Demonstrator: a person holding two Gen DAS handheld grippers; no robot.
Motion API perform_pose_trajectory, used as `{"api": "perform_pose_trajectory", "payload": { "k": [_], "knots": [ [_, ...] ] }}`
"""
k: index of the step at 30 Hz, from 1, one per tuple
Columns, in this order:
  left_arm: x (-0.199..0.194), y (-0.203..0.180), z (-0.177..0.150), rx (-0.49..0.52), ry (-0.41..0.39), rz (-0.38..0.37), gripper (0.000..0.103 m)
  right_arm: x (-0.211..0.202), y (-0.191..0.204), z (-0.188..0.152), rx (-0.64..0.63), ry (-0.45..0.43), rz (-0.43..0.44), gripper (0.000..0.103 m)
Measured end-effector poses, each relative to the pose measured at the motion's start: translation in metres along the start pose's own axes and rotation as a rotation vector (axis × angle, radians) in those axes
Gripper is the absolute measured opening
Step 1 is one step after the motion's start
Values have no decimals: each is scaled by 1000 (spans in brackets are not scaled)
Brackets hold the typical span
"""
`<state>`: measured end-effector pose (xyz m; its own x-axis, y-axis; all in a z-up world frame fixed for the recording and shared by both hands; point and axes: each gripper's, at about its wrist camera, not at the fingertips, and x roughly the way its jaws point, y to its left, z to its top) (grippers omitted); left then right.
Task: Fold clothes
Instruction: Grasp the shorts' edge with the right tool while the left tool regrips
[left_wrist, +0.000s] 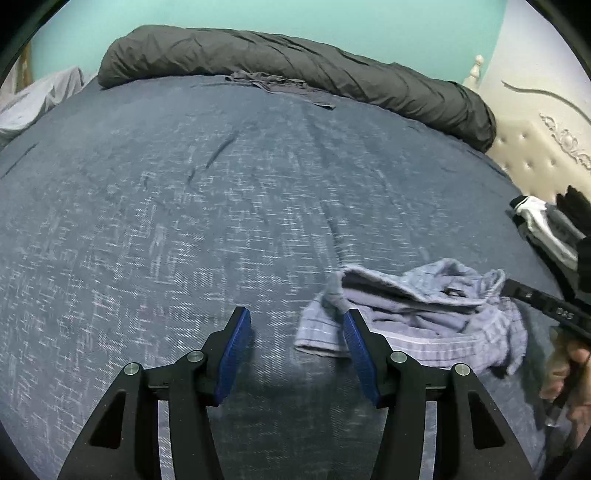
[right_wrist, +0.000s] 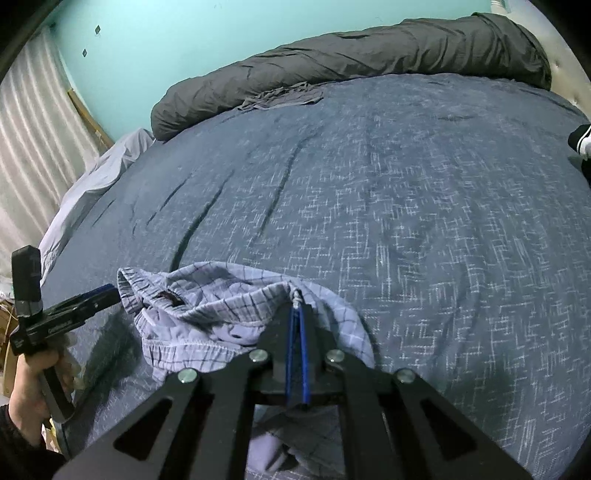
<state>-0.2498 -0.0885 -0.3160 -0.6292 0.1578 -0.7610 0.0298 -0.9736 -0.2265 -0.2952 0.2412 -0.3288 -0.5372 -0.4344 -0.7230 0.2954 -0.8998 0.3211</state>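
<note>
A bed (left_wrist: 221, 206) with a dark blue patterned cover fills both views. A long rolled grey duvet (left_wrist: 295, 62) lies along its far edge against a turquoise wall (left_wrist: 258, 18). A flat grey garment (left_wrist: 280, 86) lies just in front of the duvet. A cream padded headboard (left_wrist: 535, 147) stands at the right of the left wrist view. Some black and white clothes (left_wrist: 543, 221) lie at the bed's right edge.

The pale blue checked shorts (right_wrist: 221, 314) lie crumpled on the cover at the near side of the bed, waistband gaping.

The right gripper (right_wrist: 297, 310) is closed, its blue pads pinching a fold of the shorts at the drawstring. The left gripper (left_wrist: 295, 321) stands with jaws apart and nothing between them; its right finger (left_wrist: 354, 332) sits at the shorts' left edge. No frame shows clearly whether it touches the cloth.
</note>
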Motion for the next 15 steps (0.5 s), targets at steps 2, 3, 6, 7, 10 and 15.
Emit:
{"api": "perform_pose_trajectory", "payload": {
  "k": [2,3,6,7,10,15],
  "knots": [
    [-1,-6,-1,14,8,-5,57,0,-1,0,3,0,0,3],
    [-2,-9,-2,23,12,-8,57,0,-2,-1,6,2,1,3],
    [0,-13,-3,23,20,-24,57,-1,-5,-1,18,3,7,3],
    [1,-14,-3,21,23,-30,57,-1,-5,-1,19,1,8,3],
    [10,-15,-2,15,35,-29,57,-1,-4,-1,17,-1,11,3],
    [22,-12,-1,11,44,-19,14,0,-1,-2,9,0,14,3]
  ]
}}
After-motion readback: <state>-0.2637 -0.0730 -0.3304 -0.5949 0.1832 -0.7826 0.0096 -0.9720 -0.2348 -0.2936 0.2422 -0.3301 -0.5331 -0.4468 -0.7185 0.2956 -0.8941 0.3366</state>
